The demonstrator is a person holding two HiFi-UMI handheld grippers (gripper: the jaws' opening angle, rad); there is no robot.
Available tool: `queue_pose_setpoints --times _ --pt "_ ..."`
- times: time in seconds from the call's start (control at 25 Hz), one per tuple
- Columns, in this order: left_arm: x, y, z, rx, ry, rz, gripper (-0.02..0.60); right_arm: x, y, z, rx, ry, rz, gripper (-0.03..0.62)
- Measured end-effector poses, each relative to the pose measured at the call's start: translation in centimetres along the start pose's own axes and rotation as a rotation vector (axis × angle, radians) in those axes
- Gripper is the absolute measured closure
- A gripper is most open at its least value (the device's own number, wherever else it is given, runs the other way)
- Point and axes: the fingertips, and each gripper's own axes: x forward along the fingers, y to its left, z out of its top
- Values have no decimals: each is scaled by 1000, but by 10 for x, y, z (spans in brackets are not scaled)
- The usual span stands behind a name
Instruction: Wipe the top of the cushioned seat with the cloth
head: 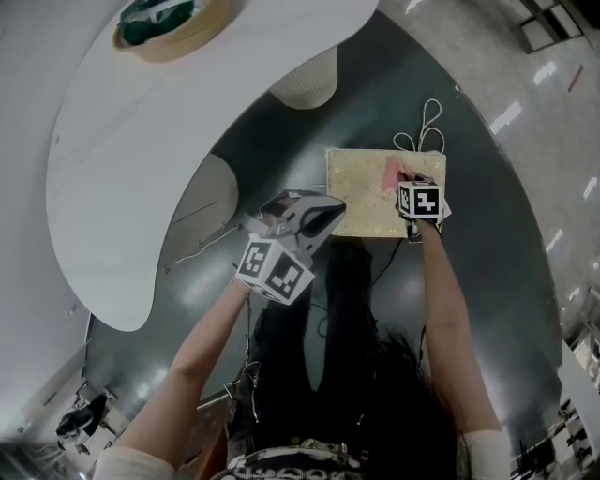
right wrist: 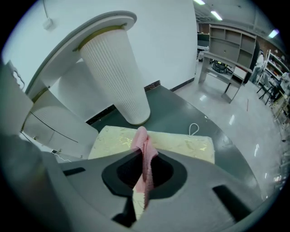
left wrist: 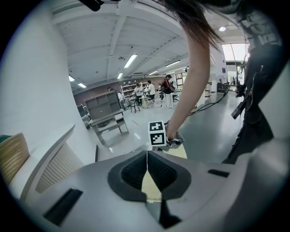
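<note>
A pale yellow cushioned seat (head: 366,187) lies flat on the dark floor mat; it also shows in the right gripper view (right wrist: 181,144) and partly in the left gripper view (left wrist: 149,186). My right gripper (head: 405,178) is over the seat's right part, shut on a pink cloth (head: 392,172) that hangs from its jaws (right wrist: 144,156). My left gripper (head: 323,214) hovers at the seat's near left corner, shut with nothing between its jaws (left wrist: 147,170). The right gripper's marker cube (left wrist: 157,133) is seen from the left gripper view.
A white curved table (head: 187,122) on a ribbed white pedestal (head: 307,80) stands beyond the seat, the pedestal (right wrist: 118,77) close to its far edge. A white cord loop (head: 427,127) lies by the seat's far right corner. A bowl (head: 169,23) sits on the table.
</note>
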Motion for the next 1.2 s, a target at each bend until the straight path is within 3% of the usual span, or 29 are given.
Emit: queue_pose_setpoints --times 0.44,0.68,0.88,1.2 --pt "25 -30 22 19 -7 -71 575 -42 -116 -40 25 43 -144 582" --pt "32 -34 25 27 -2 -83 575 -55 -144 -45 71 34 -174 582" --pt "28 -24 26 10 -3 -54 575 -62 -114 -29 57 -27 -89 582" --pt "11 -12 19 -19 24 0 575 -56 -12 -10 -14 -76 94 582"
